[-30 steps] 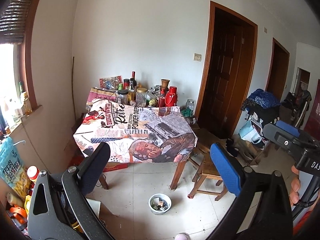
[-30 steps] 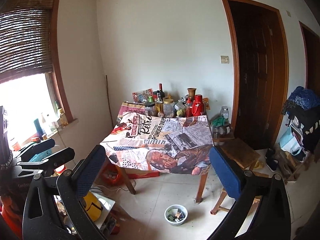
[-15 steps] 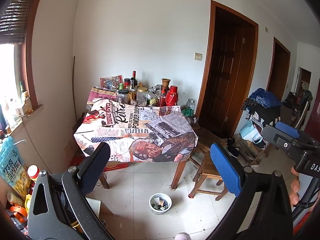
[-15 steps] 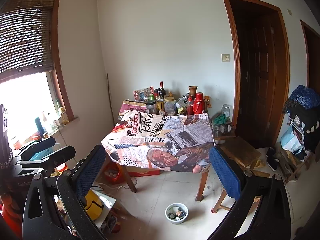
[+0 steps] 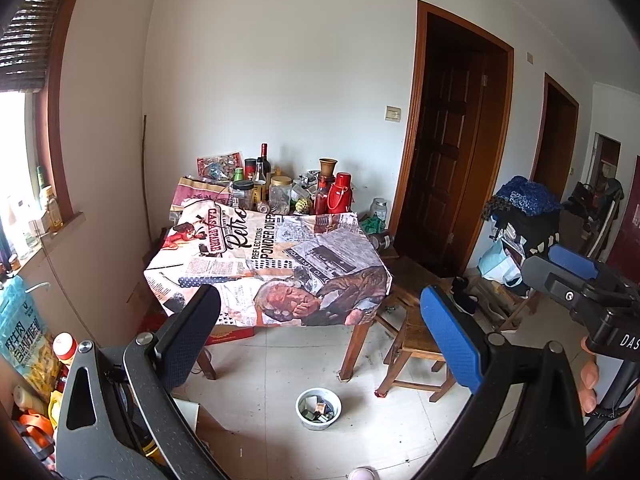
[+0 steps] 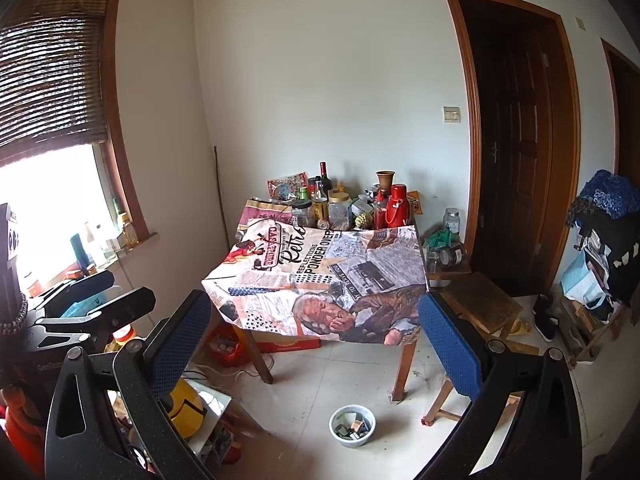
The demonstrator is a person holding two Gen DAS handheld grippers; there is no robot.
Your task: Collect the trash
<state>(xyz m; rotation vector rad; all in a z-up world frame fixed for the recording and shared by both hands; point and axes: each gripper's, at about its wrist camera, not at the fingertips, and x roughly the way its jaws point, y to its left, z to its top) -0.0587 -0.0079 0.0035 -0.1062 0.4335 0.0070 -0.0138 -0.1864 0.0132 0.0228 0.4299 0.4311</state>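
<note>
The scraps in the bowl (image 5: 318, 409) at six o'clock are too small for me to name. My hand (image 5: 591, 376) at four o'clock is cut off. My fingers (image 6: 452, 344) hide the stool (image 6: 478, 307).

Daylit room, blown-out window (image 6: 52, 208) glare, sharp focus, fisheye-curved edges

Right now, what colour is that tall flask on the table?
Red flask; clearest in the right wrist view.
</note>
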